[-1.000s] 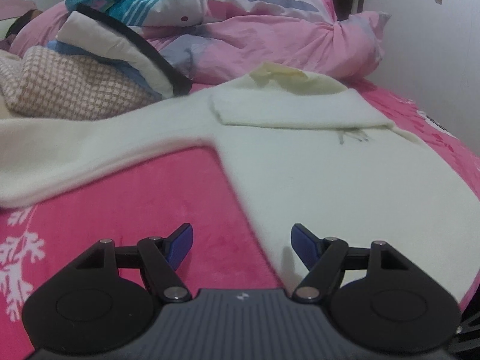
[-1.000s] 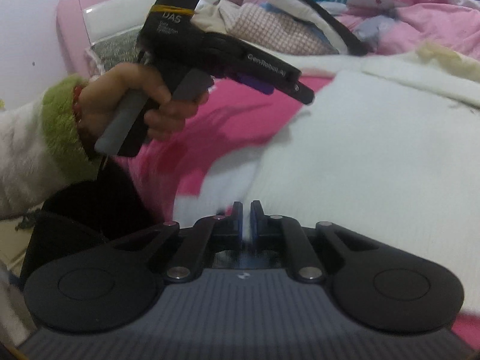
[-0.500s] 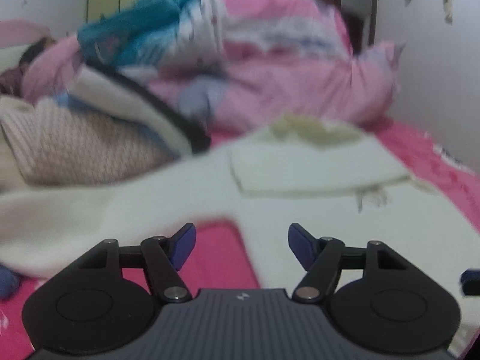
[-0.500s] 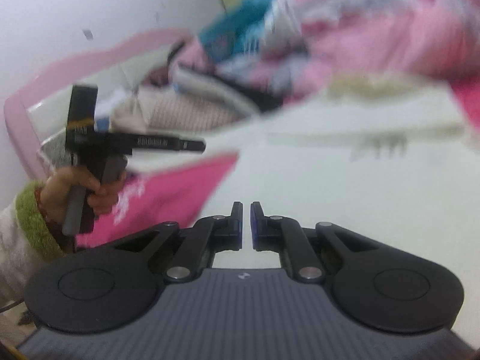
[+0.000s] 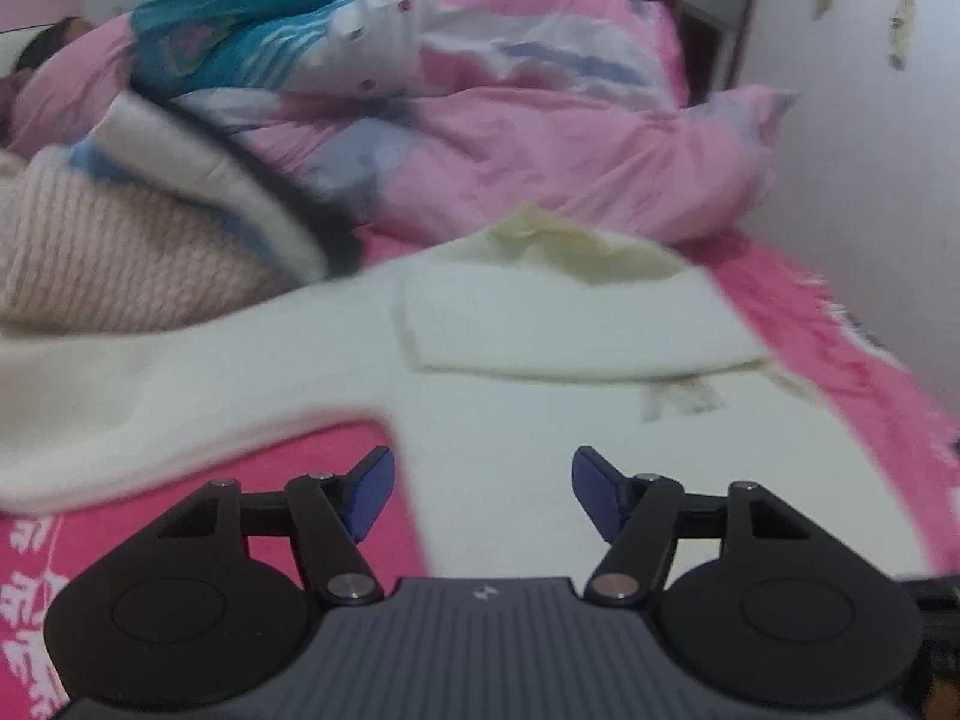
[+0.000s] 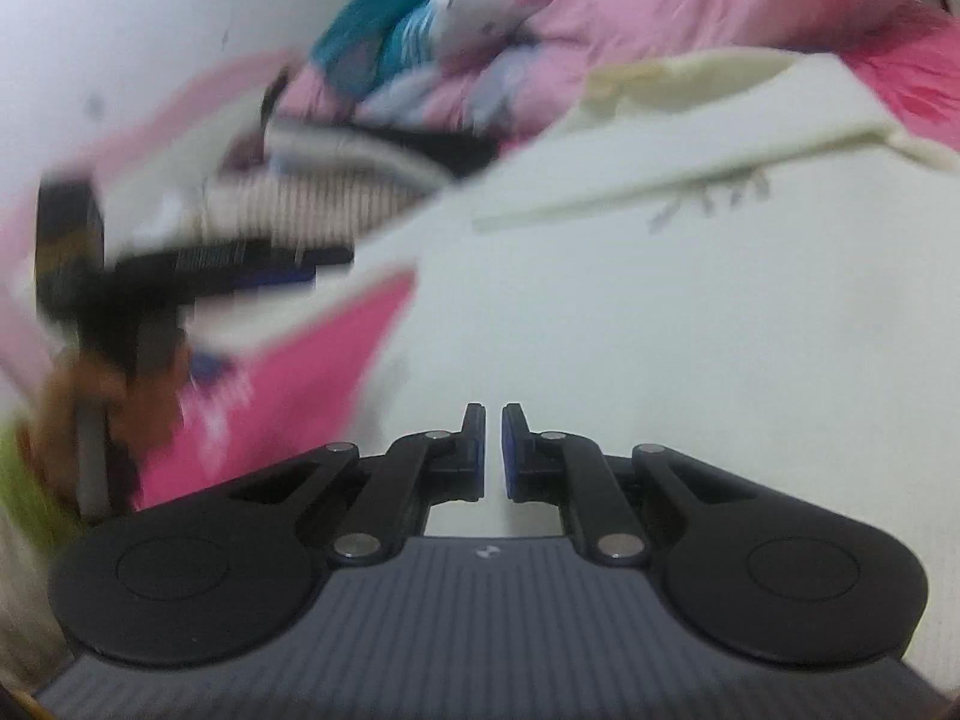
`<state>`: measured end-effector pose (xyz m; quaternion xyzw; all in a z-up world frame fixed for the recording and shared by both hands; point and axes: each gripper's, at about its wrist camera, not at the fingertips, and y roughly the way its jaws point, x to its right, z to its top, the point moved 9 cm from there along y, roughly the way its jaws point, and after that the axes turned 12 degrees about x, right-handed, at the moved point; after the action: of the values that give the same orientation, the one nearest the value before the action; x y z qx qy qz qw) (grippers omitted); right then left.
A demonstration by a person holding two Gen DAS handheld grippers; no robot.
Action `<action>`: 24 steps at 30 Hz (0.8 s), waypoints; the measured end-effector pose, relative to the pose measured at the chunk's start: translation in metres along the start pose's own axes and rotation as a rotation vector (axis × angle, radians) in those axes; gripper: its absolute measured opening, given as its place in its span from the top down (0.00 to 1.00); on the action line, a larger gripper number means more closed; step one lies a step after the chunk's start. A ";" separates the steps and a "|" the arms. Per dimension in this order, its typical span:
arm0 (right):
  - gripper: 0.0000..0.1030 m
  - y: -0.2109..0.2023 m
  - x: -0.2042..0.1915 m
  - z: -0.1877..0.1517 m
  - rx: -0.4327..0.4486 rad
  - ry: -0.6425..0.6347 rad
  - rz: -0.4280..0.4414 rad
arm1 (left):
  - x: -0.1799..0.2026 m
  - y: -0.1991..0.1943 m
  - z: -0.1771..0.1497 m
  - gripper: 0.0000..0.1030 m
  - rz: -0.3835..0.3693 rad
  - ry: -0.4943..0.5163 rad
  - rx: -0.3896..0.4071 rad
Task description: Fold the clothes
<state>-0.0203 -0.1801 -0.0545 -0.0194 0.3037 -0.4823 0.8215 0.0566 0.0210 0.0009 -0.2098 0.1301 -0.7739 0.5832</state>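
A bed [image 5: 840, 348] with a bright pink sheet fills the room; a rumpled pink quilt [image 5: 540, 138] is heaped at its far side, and a white wall [image 5: 870, 150] stands to the right.

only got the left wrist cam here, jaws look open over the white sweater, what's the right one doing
Observer: The right gripper is shut, with nothing visible between its jaws, above the body of the sweater.
Operator: is my left gripper anywhere near the sleeve
Observer: From the right view, the left gripper is level, out by the spread sleeve. Blur hides whether they touch.
Operator: who's holding it
Observer: A hand grips its handle, with a green cuff below.
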 end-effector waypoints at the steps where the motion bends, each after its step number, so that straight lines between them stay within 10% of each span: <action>1: 0.94 -0.012 -0.007 0.012 0.059 -0.042 0.000 | 0.008 -0.009 0.010 0.33 -0.031 0.015 0.019; 5: 0.94 -0.048 -0.014 0.027 0.168 -0.042 -0.030 | 0.025 -0.040 0.027 0.26 -0.017 0.027 0.164; 13: 0.94 -0.044 0.006 -0.020 0.069 -0.027 -0.043 | 0.053 -0.006 -0.020 0.27 -0.046 0.091 0.066; 24: 0.94 0.019 0.031 0.016 0.143 -0.120 -0.109 | 0.049 0.058 -0.027 0.30 0.016 0.078 -0.054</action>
<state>0.0139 -0.1987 -0.0620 -0.0062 0.2172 -0.5444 0.8102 0.0811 -0.0434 -0.0402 -0.1942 0.1752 -0.7729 0.5781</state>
